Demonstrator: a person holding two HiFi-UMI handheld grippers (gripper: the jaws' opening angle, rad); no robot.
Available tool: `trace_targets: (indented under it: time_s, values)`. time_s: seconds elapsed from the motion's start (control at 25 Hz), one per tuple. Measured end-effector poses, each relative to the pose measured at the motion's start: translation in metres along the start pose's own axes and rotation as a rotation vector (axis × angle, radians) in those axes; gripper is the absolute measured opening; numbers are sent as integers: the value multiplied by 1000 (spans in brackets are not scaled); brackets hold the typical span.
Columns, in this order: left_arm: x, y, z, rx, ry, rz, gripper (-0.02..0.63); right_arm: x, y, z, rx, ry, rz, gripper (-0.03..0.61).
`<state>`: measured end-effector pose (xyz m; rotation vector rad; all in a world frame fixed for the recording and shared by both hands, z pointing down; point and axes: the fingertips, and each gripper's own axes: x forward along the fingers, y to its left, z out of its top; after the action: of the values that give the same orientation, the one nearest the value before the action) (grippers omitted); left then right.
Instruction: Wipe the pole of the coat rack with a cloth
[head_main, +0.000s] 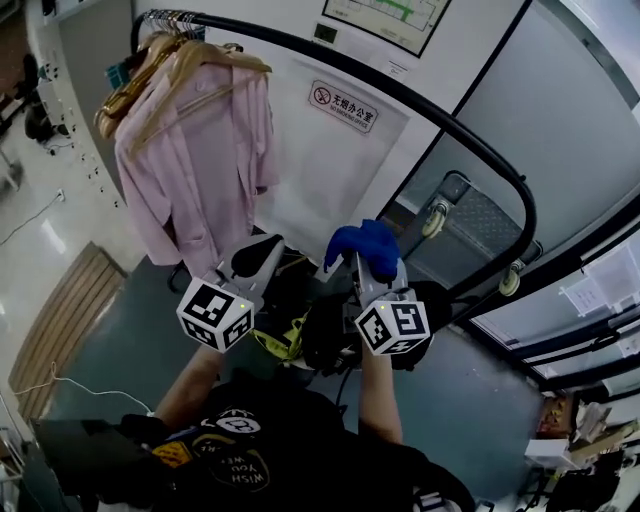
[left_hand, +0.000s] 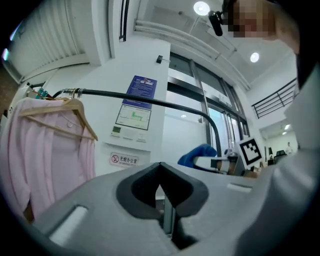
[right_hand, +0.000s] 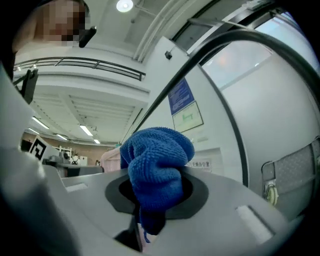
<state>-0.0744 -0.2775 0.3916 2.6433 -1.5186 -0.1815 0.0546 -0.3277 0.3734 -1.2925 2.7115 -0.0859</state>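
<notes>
Presently, right claw (right_hand: 156, 196) clamped on bunched blue cloth (right_hand: 157, 157), left claw (left_hand: 161, 192) closed, empty, black pole (head_main: 420, 105) beyond

The left tongs (head_main: 258, 258) had a pale grey moulded plastic body, with black pads lining a V-shaped notch at the tips and a shallow oblong recess in each grey cheek. The right tongs (head_main: 375, 275) were built alike. A white left marker cube (head_main: 214, 312) printed with black squares sat on the rear of the left body, and the right marker cube (head_main: 393, 326) matched it. The person wore a black short-sleeved T-shirt (head_main: 270, 450) with pale ring-shaped lettering and small yellow and blue patches.
</notes>
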Motion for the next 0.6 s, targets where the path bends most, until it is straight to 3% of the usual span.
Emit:
trace_targets:
  time_s: [0.12, 0.24, 0.6]
  values:
    - [-16, 16, -15, -6, 26, 94, 3, 4, 27, -41, 12, 68, 70, 78]
    - [-26, 20, -22, 13, 35, 138, 3, 1, 40, -56, 48, 99, 104, 78]
    - [-46, 17, -26, 26, 56, 164, 3, -2, 62, -48, 34, 72, 157, 78]
